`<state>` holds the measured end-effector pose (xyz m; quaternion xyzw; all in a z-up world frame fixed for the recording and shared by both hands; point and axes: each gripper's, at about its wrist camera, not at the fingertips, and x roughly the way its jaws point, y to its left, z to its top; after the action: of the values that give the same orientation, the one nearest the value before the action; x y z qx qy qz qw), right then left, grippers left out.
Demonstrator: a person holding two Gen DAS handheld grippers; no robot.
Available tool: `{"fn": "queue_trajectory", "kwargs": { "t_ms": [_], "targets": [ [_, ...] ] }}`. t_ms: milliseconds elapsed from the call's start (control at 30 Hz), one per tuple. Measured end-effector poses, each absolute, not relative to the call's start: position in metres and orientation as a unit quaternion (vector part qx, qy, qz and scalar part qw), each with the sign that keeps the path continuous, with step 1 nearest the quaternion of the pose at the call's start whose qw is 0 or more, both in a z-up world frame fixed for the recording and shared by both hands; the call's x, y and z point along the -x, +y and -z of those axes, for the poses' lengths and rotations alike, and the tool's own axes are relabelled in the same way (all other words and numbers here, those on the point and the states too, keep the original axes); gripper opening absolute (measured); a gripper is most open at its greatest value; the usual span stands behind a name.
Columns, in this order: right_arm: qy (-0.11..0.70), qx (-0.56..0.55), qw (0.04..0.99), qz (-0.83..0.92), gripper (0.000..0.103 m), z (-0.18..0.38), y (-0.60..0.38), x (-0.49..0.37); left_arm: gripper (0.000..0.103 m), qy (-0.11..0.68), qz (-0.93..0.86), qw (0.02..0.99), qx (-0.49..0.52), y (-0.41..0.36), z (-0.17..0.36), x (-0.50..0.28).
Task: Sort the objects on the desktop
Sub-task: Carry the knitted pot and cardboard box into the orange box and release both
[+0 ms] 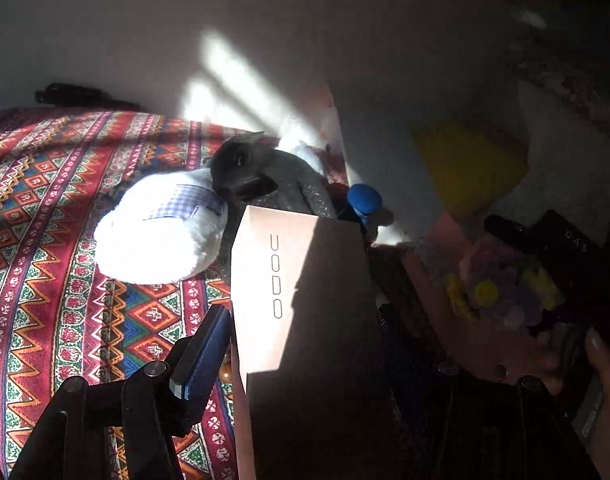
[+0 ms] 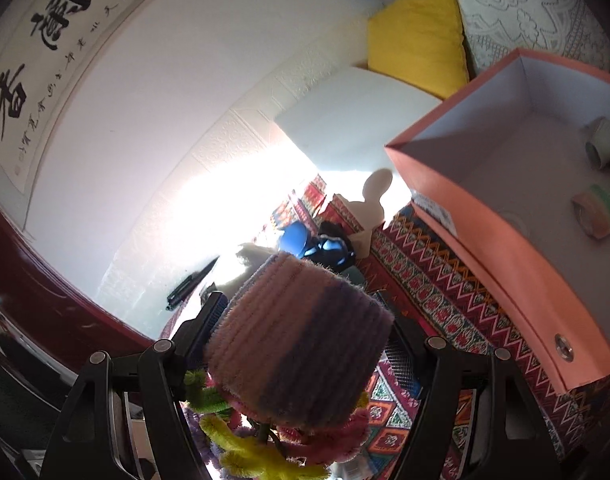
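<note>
Pipe-cleaner flower pot [image 2: 301,340] is clamped between fingers of R gripper [image 2: 305,344], pot tipped over so the fuzzy yellow/pink blooms hang toward 6 o'clock in right wrist view; held up off the patterned tablecloth [image 2: 417,280]. Open salmon storage box [image 2: 485,248] sits at 2–3 o'clock of the pot, near but apart. Inside it already: two white pipe fittings [image 2: 603,142] and a washi tape roll [image 2: 599,212], so sorting is partly done, judging by contents. L gripper [image 1: 305,344] is closed on a pink UODO box [image 1: 301,280], lid or carton I can't tell; only one blue-padded finger shows, other side hidden behind the box, grip inferred. Left to sort, as seen from left wrist: white plush slipper [image 1: 161,236] at 10 o'clock, dark grey slipper [image 1: 281,184] at 12, blue round-headed figure [image 1: 363,200] at 1, all on the cloth. A black pen [image 2: 191,284] lies by the wall in right wrist view. Yellow cushion [image 2: 419,36] beyond, not desk clutter. Est. under halfway; pot probably goes in the salmon box next.
</note>
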<state>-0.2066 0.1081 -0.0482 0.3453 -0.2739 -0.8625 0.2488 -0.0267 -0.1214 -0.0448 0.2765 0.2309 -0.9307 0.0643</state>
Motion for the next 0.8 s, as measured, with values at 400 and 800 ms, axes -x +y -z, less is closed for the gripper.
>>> {"fn": "queue_trajectory", "kwargs": {
  "t_ms": [400,800],
  "targets": [
    [-0.302,-0.253,0.171,0.903,0.076,0.02,0.222,0.211,0.063,0.204,0.942,-0.039,-0.263,-0.028,-0.002,0.087],
    [-0.371,-0.226,0.075,0.898,0.076,0.035,0.359,0.243,0.063,0.175,0.929,-0.164,-0.283,0.099,-0.029,0.201]
  ]
}}
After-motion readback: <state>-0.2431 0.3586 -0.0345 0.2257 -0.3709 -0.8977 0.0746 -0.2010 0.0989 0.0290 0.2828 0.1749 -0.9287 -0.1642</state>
